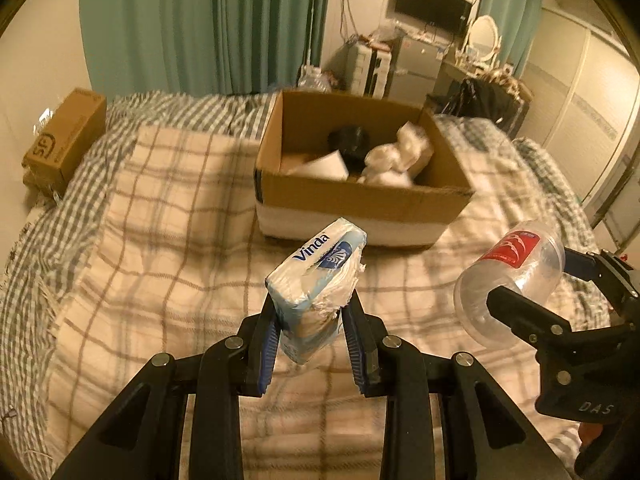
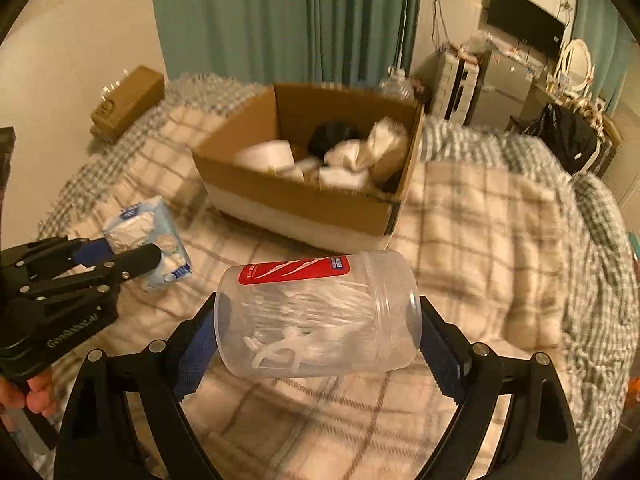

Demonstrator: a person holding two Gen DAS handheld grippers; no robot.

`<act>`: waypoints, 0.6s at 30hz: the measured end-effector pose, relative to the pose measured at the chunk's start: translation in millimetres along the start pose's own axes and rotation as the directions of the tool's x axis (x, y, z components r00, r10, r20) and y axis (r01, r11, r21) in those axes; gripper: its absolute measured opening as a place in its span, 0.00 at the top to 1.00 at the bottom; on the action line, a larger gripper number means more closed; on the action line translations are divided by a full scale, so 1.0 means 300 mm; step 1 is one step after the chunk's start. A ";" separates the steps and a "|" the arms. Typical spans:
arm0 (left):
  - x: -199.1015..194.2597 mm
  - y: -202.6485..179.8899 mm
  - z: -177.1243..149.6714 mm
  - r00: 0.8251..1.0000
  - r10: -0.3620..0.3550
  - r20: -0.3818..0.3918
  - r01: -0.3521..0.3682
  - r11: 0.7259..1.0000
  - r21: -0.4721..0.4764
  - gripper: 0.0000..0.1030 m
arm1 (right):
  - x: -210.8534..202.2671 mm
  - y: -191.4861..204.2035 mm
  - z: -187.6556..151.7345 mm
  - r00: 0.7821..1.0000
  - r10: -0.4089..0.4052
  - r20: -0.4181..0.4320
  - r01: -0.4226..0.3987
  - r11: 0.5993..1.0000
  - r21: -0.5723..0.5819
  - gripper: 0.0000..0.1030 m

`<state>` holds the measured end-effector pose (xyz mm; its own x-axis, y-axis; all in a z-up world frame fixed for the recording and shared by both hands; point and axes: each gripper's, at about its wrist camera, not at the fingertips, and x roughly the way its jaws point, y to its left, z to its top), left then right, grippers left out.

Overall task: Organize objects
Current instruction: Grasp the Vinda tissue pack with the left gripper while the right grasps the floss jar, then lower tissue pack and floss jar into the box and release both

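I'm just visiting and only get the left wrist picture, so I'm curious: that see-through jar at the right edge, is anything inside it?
Observer: Yes. The right wrist view shows the clear jar holds white plastic floss picks, lying loose along its lower side.
Operator: How is it gripped?
Observer: It lies sideways in the right gripper, one blue pad on each end.
Operator: Does the person's hand ever show?
Observer: Only there: fingers curl around the left gripper's handle at the lower left edge.
Operator: Anything new in the box?
Observer: A white bowl-like container sits in the cardboard box, near its left corner.
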<state>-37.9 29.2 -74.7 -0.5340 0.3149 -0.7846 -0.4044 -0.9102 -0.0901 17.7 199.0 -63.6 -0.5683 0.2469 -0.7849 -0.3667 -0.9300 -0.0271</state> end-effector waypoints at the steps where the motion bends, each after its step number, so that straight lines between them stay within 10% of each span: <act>1: -0.021 -0.003 0.008 1.000 -0.003 0.010 0.003 1.000 0.003 0.70 | -0.028 0.002 0.007 1.000 -0.004 0.013 0.004 1.000 0.001 0.13; 18: -0.164 -0.045 0.277 0.991 -0.025 0.134 0.015 0.997 0.075 0.70 | -0.312 0.006 0.261 0.971 -0.015 0.237 0.013 1.000 0.007 0.13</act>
<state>-68.0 48.5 16.1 -0.6188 0.3707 -0.6926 -0.4670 -0.8826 -0.0552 12.6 195.5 58.2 -0.7215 0.3181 -0.6151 -0.3793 -0.9247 -0.0332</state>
